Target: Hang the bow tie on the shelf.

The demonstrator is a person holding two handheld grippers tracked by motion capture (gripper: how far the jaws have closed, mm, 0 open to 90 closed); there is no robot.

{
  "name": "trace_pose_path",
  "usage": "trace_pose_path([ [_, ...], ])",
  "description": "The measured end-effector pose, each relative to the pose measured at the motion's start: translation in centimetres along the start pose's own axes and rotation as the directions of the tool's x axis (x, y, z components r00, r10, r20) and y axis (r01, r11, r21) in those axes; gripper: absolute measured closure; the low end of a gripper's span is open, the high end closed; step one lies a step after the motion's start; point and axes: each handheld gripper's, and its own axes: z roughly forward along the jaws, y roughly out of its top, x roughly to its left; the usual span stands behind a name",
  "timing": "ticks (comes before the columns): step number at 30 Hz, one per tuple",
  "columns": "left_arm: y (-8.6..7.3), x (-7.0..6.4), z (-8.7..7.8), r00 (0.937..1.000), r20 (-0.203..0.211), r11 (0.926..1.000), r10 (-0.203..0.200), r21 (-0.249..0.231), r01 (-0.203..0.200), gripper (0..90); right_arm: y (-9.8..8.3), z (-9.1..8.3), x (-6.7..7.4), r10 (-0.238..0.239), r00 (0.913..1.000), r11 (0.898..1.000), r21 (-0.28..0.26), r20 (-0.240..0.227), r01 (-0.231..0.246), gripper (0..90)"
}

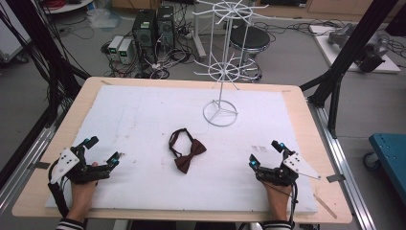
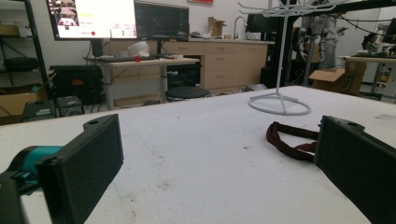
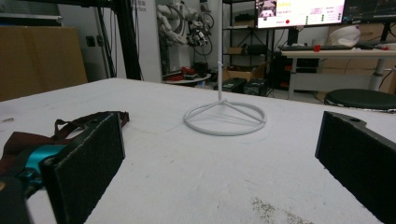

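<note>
A dark red bow tie [image 1: 186, 150] with its strap looped lies flat in the middle of the white foam board [image 1: 143, 115]. A white wire display rack [image 1: 220, 62] stands behind it on a ring base. My left gripper [image 1: 102, 150] rests at the near left of the board, jaws wide open and empty; its own view shows the tie's strap [image 2: 289, 140] past the right jaw and the rack's base [image 2: 279, 103] beyond. My right gripper [image 1: 263, 154] rests at the near right, also open and empty, with the bow tie [image 3: 28, 140] behind its left jaw and the rack's base [image 3: 225, 117] ahead.
The foam board covers a wooden table [image 1: 306, 124]. Black frame posts [image 1: 349, 52] rise at the table's right and left. Computers [image 1: 153, 28], cables and a stool [image 1: 249, 38] sit on the floor beyond the far edge. A blue cart [image 1: 390, 153] stands to the right.
</note>
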Motion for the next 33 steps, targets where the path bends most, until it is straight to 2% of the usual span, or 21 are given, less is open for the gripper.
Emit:
trace_pose_path([
  [3,0.0,-0.1,0.0,1.0,0.002,1.0,0.006,-0.004,-0.006,1.7,0.0,0.0,0.1,0.003,1.0,1.0,0.002,-0.002,-0.003,0.6],
  [11,0.0,-0.1,0.0,1.0,0.0,0.9999,0.005,-0.009,-0.005,1.7,0.0,0.0,0.4,-0.039,0.9992,0.999,0.008,-0.003,0.039,0.6],
  [14,0.0,-0.1,0.0,1.0,0.0,0.9999,0.005,-0.01,-0.005,1.7,0.0,0.0,0.4,-0.025,0.9997,1.0,0.009,-0.002,0.025,0.6],
  [18,0.0,-0.1,0.0,1.0,0.0,0.9999,0.002,-0.011,-0.002,1.7,0.0,0.0,0.5,-0.038,0.9993,0.999,0.009,-0.002,0.038,0.6],
  [21,0.0,-0.1,0.0,1.0,-0.001,0.9999,0.004,-0.011,-0.004,1.7,0.1,0.0,0.6,-0.059,0.9982,0.998,0.013,-0.012,0.059,0.7],
  [27,0.0,-0.1,0.0,1.0,-0.001,0.9999,0.005,-0.01,-0.005,1.7,0.3,0.0,0.4,-0.053,0.9979,0.997,0.044,-0.038,0.055,0.7],
  [33,0.0,-0.1,0.0,1.0,0.0,1.0,0.004,-0.009,-0.004,1.7,1.6,0.4,0.7,-0.081,0.9942,0.994,0.074,-0.071,0.086,0.6],
])
